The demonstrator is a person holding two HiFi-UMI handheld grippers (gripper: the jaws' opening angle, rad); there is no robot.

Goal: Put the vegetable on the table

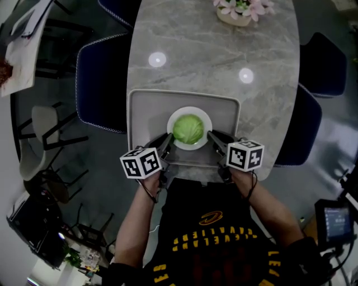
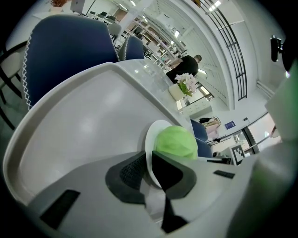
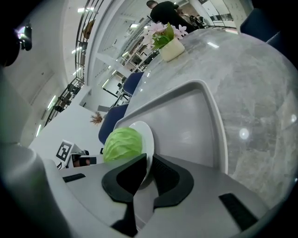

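Green cabbage (image 1: 188, 128), pale and round, sits in the middle of a white plate (image 1: 189, 110). The plate is over the near half of a grey tray (image 1: 146, 111), towards the person's edge. I cannot tell if the plate rests on the tray floor or is raised just off it.

The tray lies on a grey marble table (image 1: 212, 50), at the table's near end, with its front edge by the person's body.

The left gripper (image 1: 166, 139) reaches over the tray's near edge and pinches the plate's left rim. In the left gripper view its two dark jaws are clamped on the thin white rim (image 2: 151, 139), one pad on each face, with the cabbage (image 2: 176, 142) just beyond.

The right gripper (image 1: 212, 137) does the same on the plate's right rim. The right gripper view shows its jaws closed on the rim (image 3: 145, 135), with the cabbage (image 3: 122, 144) to the left of them.

Beyond the tray, at the table's far end, is a flower pot (image 1: 241, 11) with pink blooms. A dark blue chair (image 1: 100, 84) stands just left of the tray, and another chair (image 1: 305, 128) stands to the tray's right, off the table edge.
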